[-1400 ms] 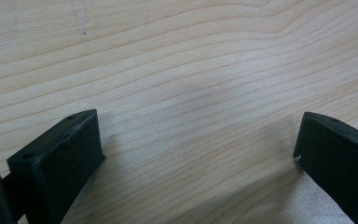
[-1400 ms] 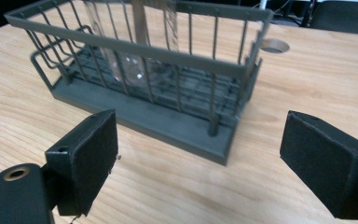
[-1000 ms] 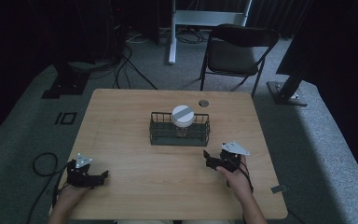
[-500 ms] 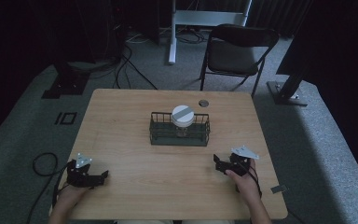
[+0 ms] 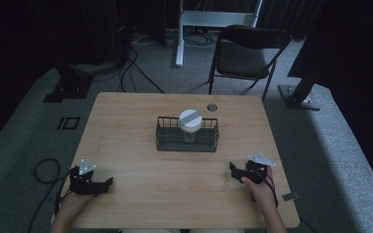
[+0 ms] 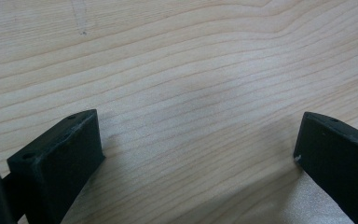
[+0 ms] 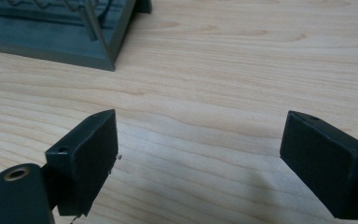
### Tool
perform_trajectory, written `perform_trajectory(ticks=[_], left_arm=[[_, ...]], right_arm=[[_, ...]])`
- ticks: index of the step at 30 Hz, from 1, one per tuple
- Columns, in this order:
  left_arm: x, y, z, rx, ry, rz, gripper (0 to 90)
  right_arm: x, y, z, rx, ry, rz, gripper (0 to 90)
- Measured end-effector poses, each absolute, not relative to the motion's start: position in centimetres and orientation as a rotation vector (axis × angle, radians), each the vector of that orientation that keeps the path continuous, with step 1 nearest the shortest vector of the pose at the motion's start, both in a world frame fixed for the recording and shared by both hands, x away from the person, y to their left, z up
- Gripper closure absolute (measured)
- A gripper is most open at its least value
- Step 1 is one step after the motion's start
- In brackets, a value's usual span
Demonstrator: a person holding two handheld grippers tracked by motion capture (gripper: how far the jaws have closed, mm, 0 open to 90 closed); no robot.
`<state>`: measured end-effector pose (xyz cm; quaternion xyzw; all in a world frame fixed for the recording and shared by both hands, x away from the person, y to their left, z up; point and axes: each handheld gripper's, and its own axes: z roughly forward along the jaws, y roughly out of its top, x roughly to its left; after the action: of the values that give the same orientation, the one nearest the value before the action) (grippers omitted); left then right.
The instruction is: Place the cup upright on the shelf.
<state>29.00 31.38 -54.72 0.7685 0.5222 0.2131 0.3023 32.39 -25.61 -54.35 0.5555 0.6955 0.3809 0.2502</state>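
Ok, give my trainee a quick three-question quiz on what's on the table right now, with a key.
1. True or false: the white-lidded jar stands inside the wire basket.
2. Multiple choice: the right gripper is A) shut on the jar, B) open over bare table, C) inside the basket.
3. Fill in: the jaws of the left gripper are ____.

Key: 1 true; 2 B; 3 open, wide apart in the left gripper view with wood grain between them.
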Motion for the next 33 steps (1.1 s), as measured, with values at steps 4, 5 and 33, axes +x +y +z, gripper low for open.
perform_trajectory(ticks=[4, 5, 33], left_arm=[[29.0, 31.4, -54.7, 2.038, 1.384, 0.565, 1.2], [29.0, 31.4, -54.7, 2.037, 1.385, 0.565, 1.2], [29.0, 31.4, -54.7, 2.039, 1.385, 0.565, 1.2]], right_arm=[[32.5, -25.8, -54.6, 1.524, 1.897, 1.022, 11.1], [32.5, -25.9, -54.6, 1.525, 1.899, 1.020, 11.1], [33.2, -26.9, -55.1, 1.540, 1.995, 0.864, 11.1]])
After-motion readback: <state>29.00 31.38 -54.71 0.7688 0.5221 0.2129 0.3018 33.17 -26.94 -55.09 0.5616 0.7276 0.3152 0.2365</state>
